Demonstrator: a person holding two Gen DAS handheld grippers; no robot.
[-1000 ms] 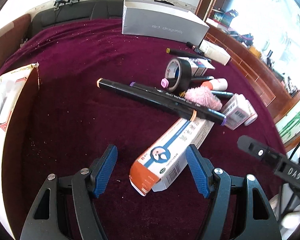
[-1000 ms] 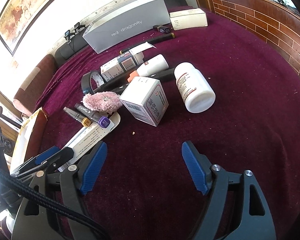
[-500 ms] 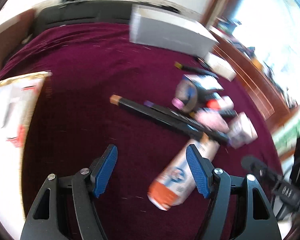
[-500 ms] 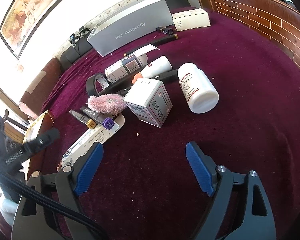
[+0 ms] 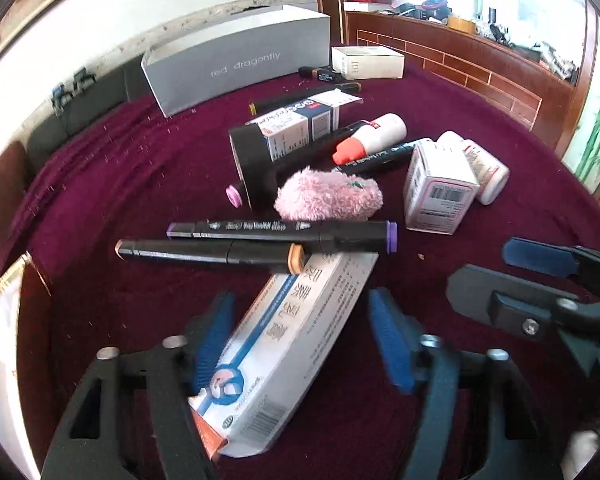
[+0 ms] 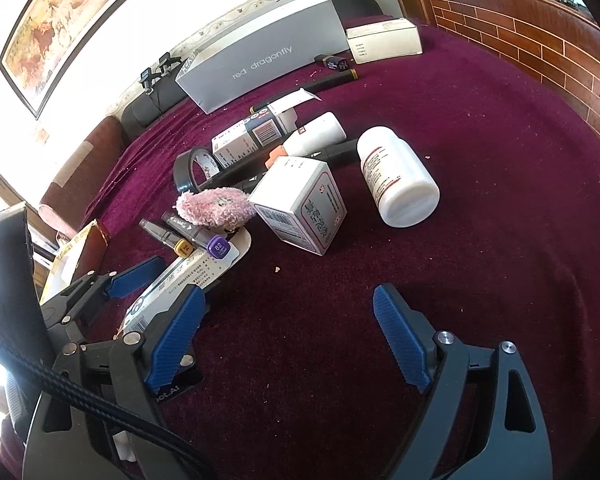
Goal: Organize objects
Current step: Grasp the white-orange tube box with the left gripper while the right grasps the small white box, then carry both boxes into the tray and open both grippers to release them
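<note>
The left gripper is closing its still-apart jaws around the long ointment box, which is lying lengthwise between them, pointing away toward the markers.

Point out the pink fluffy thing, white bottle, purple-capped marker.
pink fluffy thing (image 5: 327,198), left wrist view, middle of fuzz
white bottle (image 6: 396,178), right wrist view, labelled side
purple-capped marker (image 5: 284,231), left wrist view, barrel

The left gripper's fingers are motion-blurred. The ointment box hides behind them at its near end. Small print on the bottle is unreadable.
</note>
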